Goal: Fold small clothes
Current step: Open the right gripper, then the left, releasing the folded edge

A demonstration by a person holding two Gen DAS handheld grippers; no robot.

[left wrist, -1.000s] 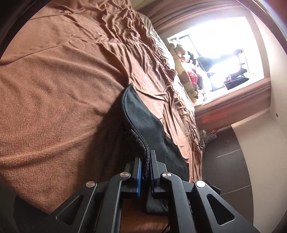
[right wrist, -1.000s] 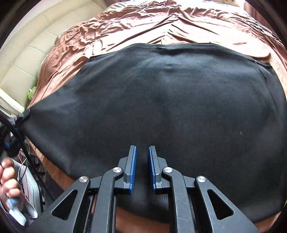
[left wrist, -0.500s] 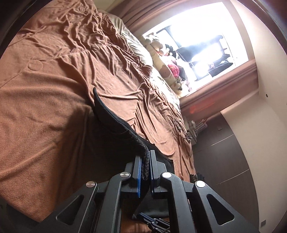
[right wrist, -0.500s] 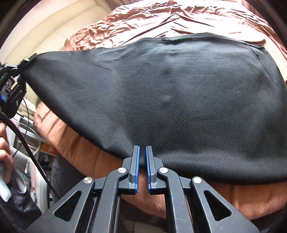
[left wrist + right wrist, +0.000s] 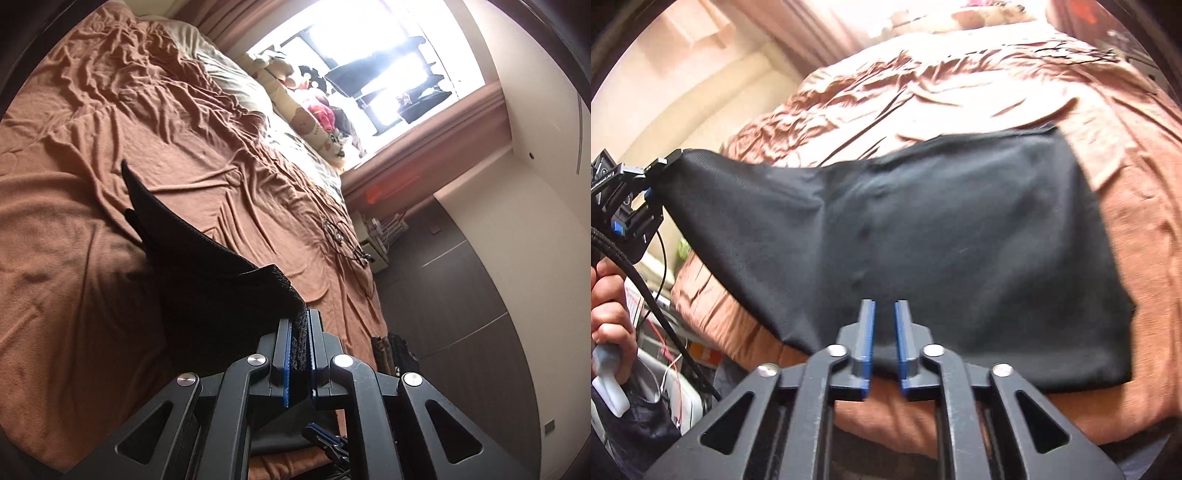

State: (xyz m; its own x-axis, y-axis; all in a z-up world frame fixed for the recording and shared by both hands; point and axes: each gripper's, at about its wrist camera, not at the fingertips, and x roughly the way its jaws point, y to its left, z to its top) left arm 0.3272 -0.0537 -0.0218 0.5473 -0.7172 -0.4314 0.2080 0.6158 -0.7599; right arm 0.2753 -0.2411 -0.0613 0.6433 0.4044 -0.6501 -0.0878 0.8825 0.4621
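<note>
The left gripper (image 5: 300, 332) is clamped on a corner of the black garment (image 5: 923, 236), the mesh cloth pinched between its blue pads. Compared with a second ago, that corner now hangs higher above the brown bedspread (image 5: 92, 258), and the cloth runs from the pads down to the bed as a lifted, folded flap instead of lying low. In the right wrist view, the garment takes up less of the frame than before; its right part lies flat on the bedspread while the left corner is drawn up and out to the left gripper, held by a hand (image 5: 609, 295) at the frame's edge. The right gripper (image 5: 884, 325) has just been opening: its jaws stand apart over the garment's near edge, with nothing pinched between them.
</note>
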